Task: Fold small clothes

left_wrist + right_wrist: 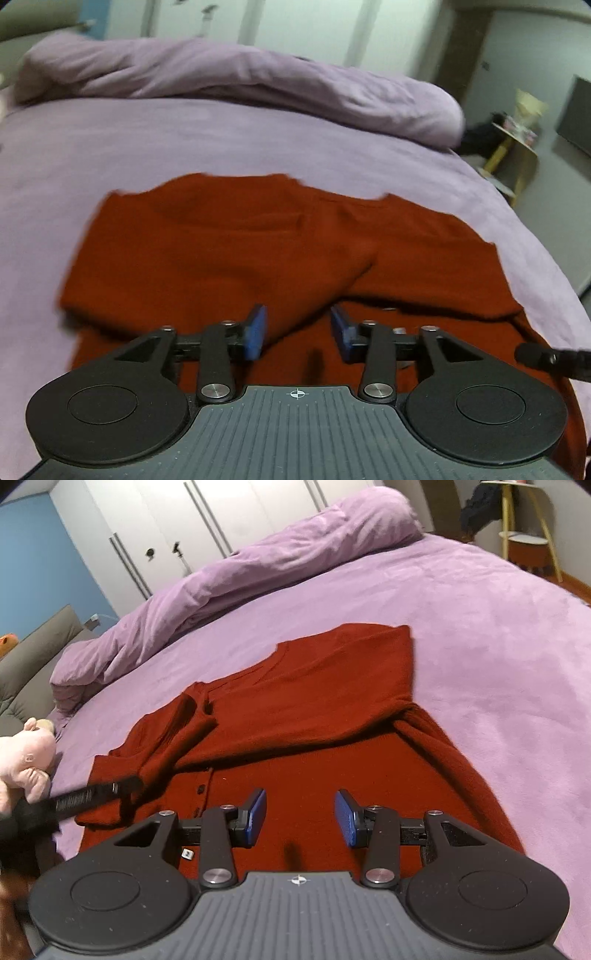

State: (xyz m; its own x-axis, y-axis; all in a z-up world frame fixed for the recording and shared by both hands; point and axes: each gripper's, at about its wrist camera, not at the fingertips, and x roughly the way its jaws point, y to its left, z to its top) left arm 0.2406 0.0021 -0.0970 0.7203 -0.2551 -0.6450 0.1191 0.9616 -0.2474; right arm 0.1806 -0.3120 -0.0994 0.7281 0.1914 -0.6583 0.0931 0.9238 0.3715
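We have the red cardigan (314, 738) spread on the purple bedsheet (480, 635), both sleeves already laid across its chest. Next we judge the hem should be lifted at both corners together and carried level toward the collar. Our left gripper (297, 332) and right gripper (300, 814) hover over the cloth, jaws apart, nothing between them. Beyond lies a rolled purple duvet (229, 576), white wardrobe doors (207, 513), a yellow-legged side table (528, 531) and a pink soft toy (26, 757).
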